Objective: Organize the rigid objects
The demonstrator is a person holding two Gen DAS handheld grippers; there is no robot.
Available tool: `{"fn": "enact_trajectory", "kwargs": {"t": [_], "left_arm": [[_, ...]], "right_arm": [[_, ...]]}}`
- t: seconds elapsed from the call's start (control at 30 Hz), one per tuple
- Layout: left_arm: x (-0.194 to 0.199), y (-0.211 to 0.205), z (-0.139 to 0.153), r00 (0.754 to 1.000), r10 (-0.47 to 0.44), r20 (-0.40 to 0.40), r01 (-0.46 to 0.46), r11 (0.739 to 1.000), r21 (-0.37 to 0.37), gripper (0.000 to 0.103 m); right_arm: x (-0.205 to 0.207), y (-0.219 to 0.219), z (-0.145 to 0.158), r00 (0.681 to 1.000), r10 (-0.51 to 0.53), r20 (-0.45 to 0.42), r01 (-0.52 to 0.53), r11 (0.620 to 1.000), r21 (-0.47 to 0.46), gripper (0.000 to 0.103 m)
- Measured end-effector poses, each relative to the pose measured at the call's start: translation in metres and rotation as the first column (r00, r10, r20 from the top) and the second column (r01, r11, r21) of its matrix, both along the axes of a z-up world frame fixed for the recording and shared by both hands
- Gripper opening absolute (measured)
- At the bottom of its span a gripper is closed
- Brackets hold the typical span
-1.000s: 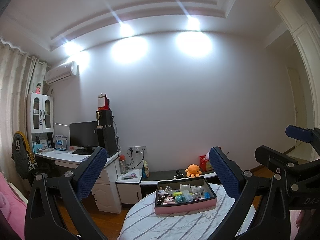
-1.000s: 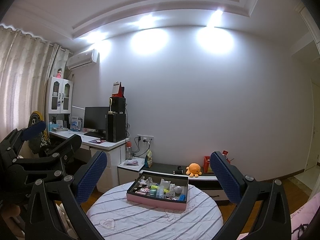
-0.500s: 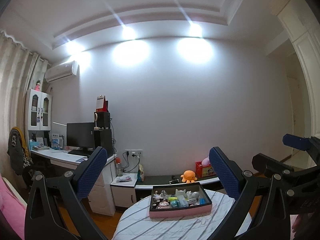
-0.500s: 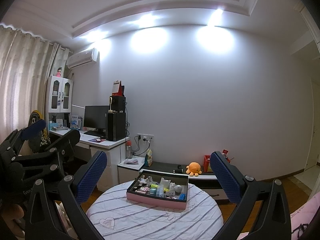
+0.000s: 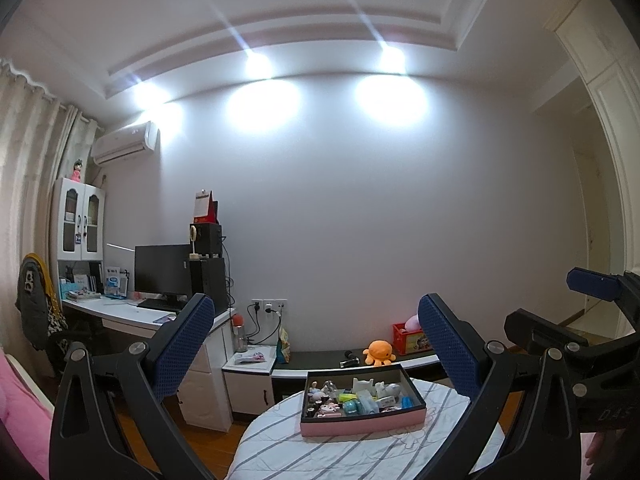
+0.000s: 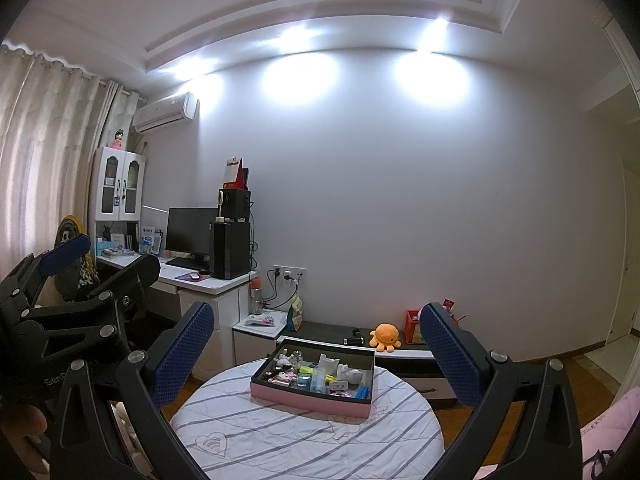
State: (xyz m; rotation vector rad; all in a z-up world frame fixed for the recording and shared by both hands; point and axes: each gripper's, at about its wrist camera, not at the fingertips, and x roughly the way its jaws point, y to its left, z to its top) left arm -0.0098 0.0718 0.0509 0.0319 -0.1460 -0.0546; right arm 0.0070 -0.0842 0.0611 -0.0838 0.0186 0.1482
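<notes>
A shallow pink box (image 5: 360,427) with a dark inside sits on a round table with a striped cloth (image 5: 320,456). It holds several small rigid things: figurines, teal and green pieces, white pieces, one blue piece. My left gripper (image 5: 315,312) is open and empty, held up well short of the box. My right gripper (image 6: 317,316) is also open and empty, facing the same box (image 6: 308,396) on the table (image 6: 280,432). Each gripper shows in the other's view: the right gripper (image 5: 560,300) at the right edge, the left gripper (image 6: 100,260) at the left edge.
A white desk (image 6: 208,284) with a monitor (image 6: 190,230) and a black computer tower (image 6: 230,250) stands at the left. Behind the table, a low dark bench (image 6: 332,330) carries an orange plush octopus (image 6: 385,335). Pink bedding (image 5: 20,412) lies at the lower left.
The left wrist view has swayed and levelled a little, so the box sits slightly further left in it. Both grippers stay open and hold nothing.
</notes>
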Motion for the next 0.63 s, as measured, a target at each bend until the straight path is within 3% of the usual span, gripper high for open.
{"fn": "enact_trajectory", "kwargs": {"t": [0.63], "left_arm": [[0.0036, 0.0013, -0.0051, 1.000, -0.002, -0.011, 0.002, 1.000, 0.007, 0.103]], "right_arm": [[-0.0010, 0.0010, -0.0018, 1.000, -0.009, -0.009, 0.009, 1.000, -0.004, 0.103]]}}
